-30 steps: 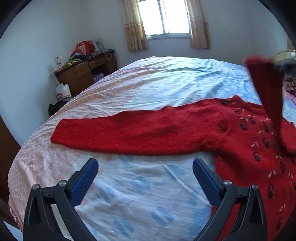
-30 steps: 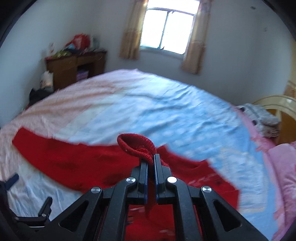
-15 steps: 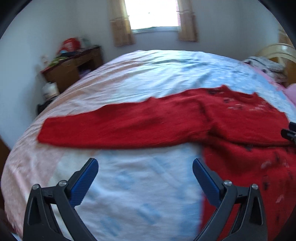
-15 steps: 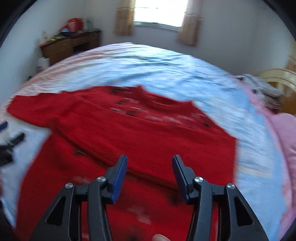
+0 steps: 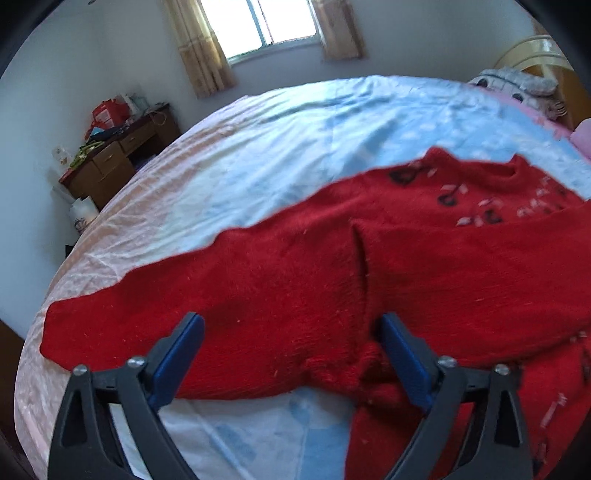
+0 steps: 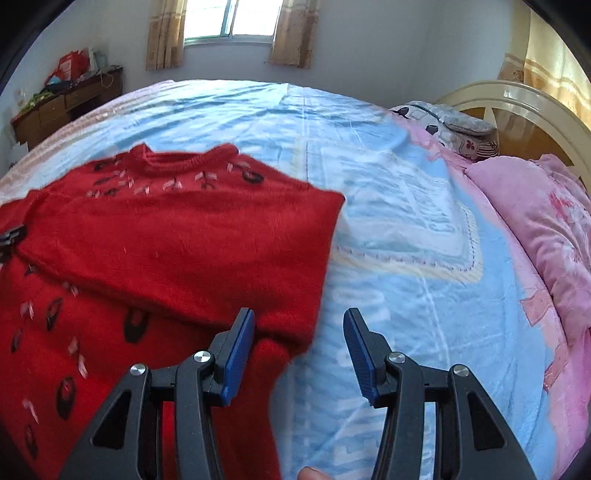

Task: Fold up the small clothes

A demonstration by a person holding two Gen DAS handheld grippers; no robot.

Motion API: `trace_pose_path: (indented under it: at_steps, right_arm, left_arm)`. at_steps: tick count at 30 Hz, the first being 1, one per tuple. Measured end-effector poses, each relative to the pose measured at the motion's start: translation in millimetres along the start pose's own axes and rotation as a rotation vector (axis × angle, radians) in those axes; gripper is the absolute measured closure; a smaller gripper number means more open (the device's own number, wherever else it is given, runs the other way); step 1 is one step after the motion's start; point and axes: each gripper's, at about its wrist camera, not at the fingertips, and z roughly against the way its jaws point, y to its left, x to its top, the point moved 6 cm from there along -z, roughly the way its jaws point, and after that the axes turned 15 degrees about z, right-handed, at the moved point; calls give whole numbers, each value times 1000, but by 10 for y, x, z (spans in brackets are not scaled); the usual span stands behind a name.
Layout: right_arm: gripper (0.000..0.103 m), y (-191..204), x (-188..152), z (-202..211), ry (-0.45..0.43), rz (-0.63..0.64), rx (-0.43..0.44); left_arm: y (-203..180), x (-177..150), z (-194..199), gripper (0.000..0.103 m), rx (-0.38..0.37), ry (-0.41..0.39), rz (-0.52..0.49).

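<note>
Two grippers: both hover over a bed with their blue-padded jaws spread and nothing pinched.
Left wrist view, left gripper (image 5: 291, 354): jaws wide apart, framing the sweater's left sleeve where it joins the body; no pad presses on the knit.
Left wrist view, red sweater (image 5: 332, 280): lies flat on the bed sheet (image 5: 280, 147), filling the frame from 9 o'clock to 3 o'clock; the long sleeve runs out to 9 o'clock, its cuff near the sheet's pink edge.
Left wrist view, neckline: at 1 o'clock, with dark and pale embroidered motifs below it.
Left wrist view, folded sleeve: a red band lies across the chest from 3 o'clock toward the centre.
Left wrist view, wooden desk (image 5: 118, 158): at 10 o'clock against the wall, cluttered on top.
Left wrist view, window (image 5: 266, 26): at 12 o'clock between curtains.
Right wrist view, right gripper (image 6: 299, 354): jaws partly spread, having just been opening, nothing between them; the left pad sits over the sweater's edge, the right pad over bare sheet.
Right wrist view, sweater: fills 8 to 11 o'clock, neckline at 11 o'clock, one sleeve folded across the front.
Right wrist view, pink pillow (image 6: 532, 229): at 3 o'clock.
Right wrist view, headboard (image 6: 517, 99): cream, at 2 o'clock.
Right wrist view, fingertip (image 6: 312, 473): a person's, at 6 o'clock on the frame edge.
</note>
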Motion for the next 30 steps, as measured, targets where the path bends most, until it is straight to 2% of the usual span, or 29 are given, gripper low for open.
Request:
trace_pose_path:
  at_steps: [4,7,9,11,12,15,17,18,21,24,27,28,29,30]
  right_arm:
    - [52,-103,-161,0,27,-57,14]
    - [52,-129,-120,124,-30,-79,19]
    - [52,-87,7,238,-79,-62,18]
    - [52,18,144,283,-100,-28,40]
    - [52,90,214,289,-105,-5,48]
    - [52,266,329,265,-122,47,52]
    - [52,367,343,192,-108,67,54]
    - [52,408,336,153,-99,68,56]
    - [52,440,296,108,-83,50,63]
    - [52,345,294,177,-114,12,45]
    - [50,302,313,151,-100,13,25]
    - [48,309,320,129,-93,20,15]
    - [45,320,316,114,-85,28,8]
    - [40,333,311,100,-80,35,-2]
  left_arm:
    - [52,-20,32,0,-5,-5,21]
    - [48,-26,66,0,-18,-20,23]
    - [8,-31,104,10,-47,-30,14]
    - [-60,-52,144,28,-77,-42,-17]
    - [-105,-39,146,32,-87,-46,-31]
    - [-137,-43,164,57,-137,-41,-33]
    - [-127,-40,180,91,-174,-40,-16]
    - [-113,-33,176,96,-173,-41,-7]
    - [-42,-18,180,98,-199,-40,39]
    - [18,-14,177,98,-219,-36,78]
    - [-11,-4,156,97,-223,-22,77]
    - [-29,0,149,86,-224,-15,72]
    - [-51,7,141,68,-226,-7,64]
    - [-57,25,151,59,-220,-17,62]
